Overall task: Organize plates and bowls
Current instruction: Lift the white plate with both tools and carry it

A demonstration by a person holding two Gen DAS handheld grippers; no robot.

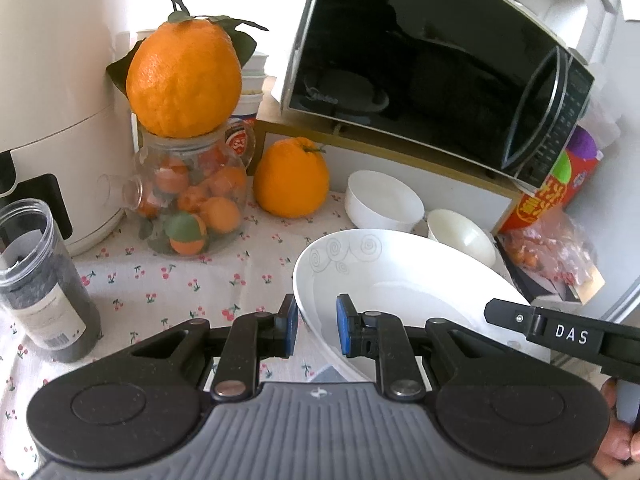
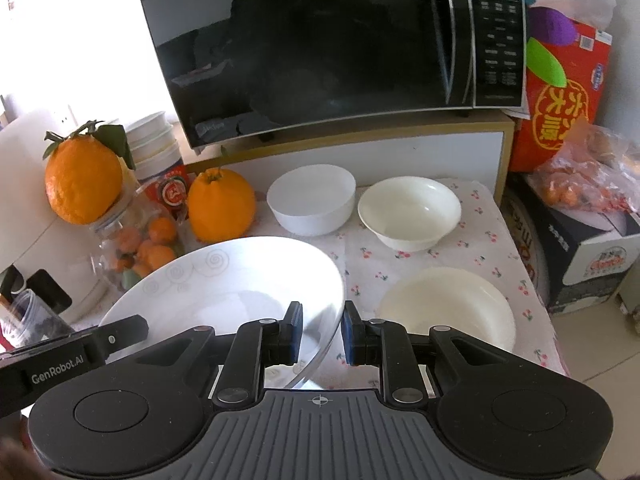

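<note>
Cherry-print cloth over the desk, black microwave on a gold-edged white shelf at top, bright backlight upper left, pale floor lower right

White swirl-patterned plate; cherry-print cloth; seemingly cream bowls.

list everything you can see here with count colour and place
large plate: 1, white with swirl marks, front, rim between both tools' fingers
bowls: 3, white and cream, on the cloth right of the plate
big oranges: 2, one on the glass jar, one beside it
microwave: 1, black, on a shelf behind
air fryer: 1, cream, far left
red box: 1, right
left tool: 1, black, blue pads, straddling the plate's left rim
right tool: 1, black, straddling the right rim
</note>
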